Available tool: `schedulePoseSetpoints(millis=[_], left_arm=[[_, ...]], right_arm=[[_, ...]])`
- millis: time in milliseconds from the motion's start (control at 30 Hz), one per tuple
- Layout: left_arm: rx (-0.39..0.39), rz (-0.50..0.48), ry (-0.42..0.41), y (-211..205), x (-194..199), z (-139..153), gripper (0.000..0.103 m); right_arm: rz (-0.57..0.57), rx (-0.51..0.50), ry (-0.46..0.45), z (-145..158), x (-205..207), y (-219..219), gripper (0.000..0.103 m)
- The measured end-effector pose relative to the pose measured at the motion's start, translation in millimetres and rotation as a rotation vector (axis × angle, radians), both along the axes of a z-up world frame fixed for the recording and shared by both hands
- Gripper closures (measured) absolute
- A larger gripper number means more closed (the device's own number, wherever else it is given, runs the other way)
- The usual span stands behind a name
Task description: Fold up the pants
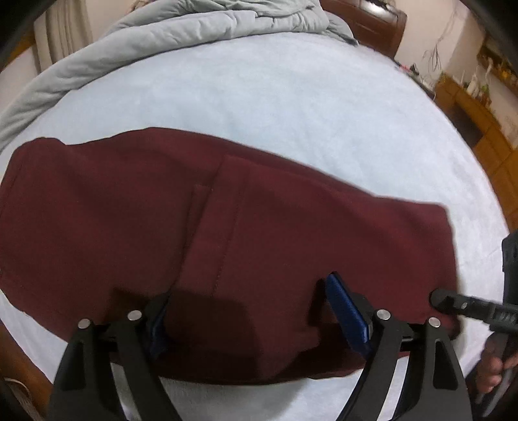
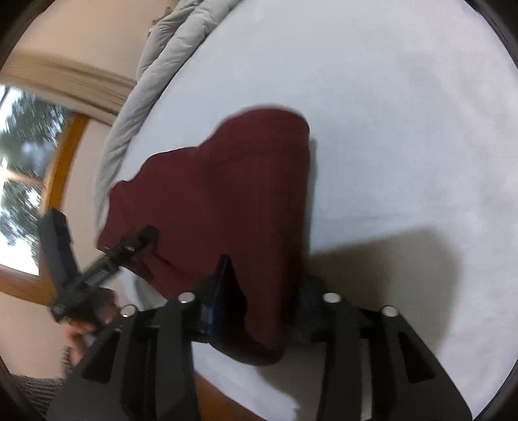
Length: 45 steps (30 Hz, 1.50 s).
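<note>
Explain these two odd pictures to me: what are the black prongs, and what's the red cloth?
No robot here: a person holds a two-fingered tool in each hand, each with a wide-angle camera looking along its fingers. One picture is from the left tool, the other from the right tool. Dark red pants lie on a pale blue bed, with a grey quilt behind. The left tool hovers open over them; the right tool seems to pinch their edge.
</note>
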State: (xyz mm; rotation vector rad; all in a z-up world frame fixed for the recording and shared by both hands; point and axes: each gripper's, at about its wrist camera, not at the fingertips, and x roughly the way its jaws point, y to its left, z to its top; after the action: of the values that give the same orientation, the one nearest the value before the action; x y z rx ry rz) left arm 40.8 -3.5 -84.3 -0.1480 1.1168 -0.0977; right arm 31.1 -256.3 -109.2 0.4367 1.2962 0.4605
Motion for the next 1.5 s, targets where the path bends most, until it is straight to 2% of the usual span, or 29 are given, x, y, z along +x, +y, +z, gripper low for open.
schedulePoseSetpoints(millis=[100, 200, 333, 467, 567, 700, 800, 900, 967, 1067, 1200, 1333, 1400, 1500], left_arm=[[-0.084, 0.007, -0.082, 2, -2, 32, 0.019], [-0.193, -0.055, -0.134, -1, 1, 52, 0.018], [-0.330, -0.085, -0.064, -3, 18, 32, 0.018], [-0.378, -0.059, 0.065, 7, 33, -10, 0.021], [-0.421, -0.050, 0.064, 15, 21, -17, 0.022], [-0.437, -0.031, 0.057, 18, 21, -11, 0.022], [-0.416, -0.017, -0.004, 42, 6, 3, 0.021], [-0.424, 0.044, -0.021, 73, -10, 17, 0.021], [-0.414, 0.122, -0.031, 106, -25, 19, 0.021], [-0.379, 0.273, -0.049, 164, -52, 22, 0.021], [-0.372, 0.485, -0.082, 243, -85, 17, 0.021], [-0.487, 0.654, -0.081, 310, -104, -8, 0.021], [-0.561, 0.706, -0.086, 337, -106, -21, 0.021], [-0.614, 0.755, -0.062, 353, -101, -42, 0.021]], right_arm=[[-0.012, -0.113, -0.110, 32, -1, 3, 0.060], [0.018, -0.166, -0.193, 53, 3, 15, 0.060], [0.068, -0.153, -0.179, 45, 16, 33, 0.063], [0.066, -0.201, -0.110, 14, 27, 41, 0.064], [0.056, -0.182, -0.114, 9, 28, 37, 0.064], [0.035, -0.133, -0.143, 25, 21, 32, 0.062], [0.032, -0.088, -0.177, 43, 9, 29, 0.061], [0.080, -0.079, -0.193, 51, -1, 44, 0.060], [0.117, -0.079, -0.201, 53, -6, 57, 0.060], [0.163, -0.071, -0.195, 49, -8, 78, 0.060], [0.196, -0.072, -0.175, 39, -6, 93, 0.059], [0.197, -0.093, -0.130, 23, -6, 96, 0.059], [0.190, -0.090, -0.119, 17, -6, 94, 0.059], [0.181, -0.072, -0.114, 17, -8, 89, 0.059]])
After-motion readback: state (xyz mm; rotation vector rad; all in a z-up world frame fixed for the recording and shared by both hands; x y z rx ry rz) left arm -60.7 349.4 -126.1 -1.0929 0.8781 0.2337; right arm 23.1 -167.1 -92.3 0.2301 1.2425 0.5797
